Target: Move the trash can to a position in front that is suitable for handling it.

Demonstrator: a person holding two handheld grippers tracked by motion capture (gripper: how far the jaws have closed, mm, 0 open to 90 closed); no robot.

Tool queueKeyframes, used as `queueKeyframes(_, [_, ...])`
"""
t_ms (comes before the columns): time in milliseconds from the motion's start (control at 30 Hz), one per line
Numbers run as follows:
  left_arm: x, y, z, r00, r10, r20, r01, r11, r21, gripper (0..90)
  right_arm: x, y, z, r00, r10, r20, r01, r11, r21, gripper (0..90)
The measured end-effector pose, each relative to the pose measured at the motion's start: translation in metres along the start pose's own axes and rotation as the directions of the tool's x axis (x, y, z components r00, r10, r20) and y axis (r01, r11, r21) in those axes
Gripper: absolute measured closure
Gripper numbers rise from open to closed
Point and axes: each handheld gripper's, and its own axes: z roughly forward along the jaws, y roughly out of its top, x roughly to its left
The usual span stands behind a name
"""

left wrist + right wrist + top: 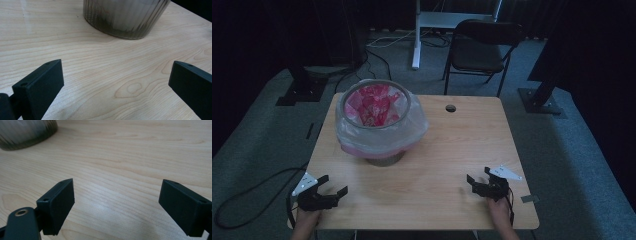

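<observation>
A round, ribbed grey waste bin [383, 159] stood on the far left part of the light wooden table [452, 150], well apart from both tools. A translucent plastic liner bag [414, 131] was folded over its rim, and crumpled pink-red material [373, 106] lay inside. The left gripper [333, 186] and the right gripper [478, 178] rested near the front edge, each with jaws spread wide, nothing between them.
</observation>
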Motion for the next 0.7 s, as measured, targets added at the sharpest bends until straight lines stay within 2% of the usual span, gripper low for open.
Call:
queueKeyframes(200, [0.001, 0.0, 0.0, 1.0, -0.007, 0.002, 0.007, 1.0, 0.004, 0.0, 0.004, 0.001, 0.003, 0.9993, -0.038, 0.008, 0.038, 0.999, 0.018, 11.5])
queueKeyframes(300, [0.002, 0.001, 0.001, 1.0, -0.007, -0.001, 0.007, 1.0, 0.006, 0.0, 0.004, 0.002, 0.003, 0.9994, -0.035, 0.006, 0.035, 0.999, 0.019, 11.5])
queueKeyframes(467, [0.004, 0.005, 0.007, 1.0, 0.001, -0.002, -0.001, 0.9997, 0.025, 0.0, 0.001, 0.005, 0.006, 0.9999, 0.003, -0.01, -0.003, 0.999, 0.032, 11.5])
queueKeyframes(600, [0.008, 0.008, 0.01, 1.0, -0.01, 0.001, 0.01, 0.9996, 0.028, 0.0, 0.003, 0.008, 0.011, 0.9999, -0.014, -0.004, 0.014, 0.999, 0.041, 11.5])
queueKeyframes(700, [0.011, 0.009, 0.009, 0.9996, -0.025, 0.01, 0.025, 0.9996, 0.016, 0.0, 0.003, 0.01, 0.013, 0.9999, -0.01, -0.012, 0.011, 0.999, 0.042, 11.5])
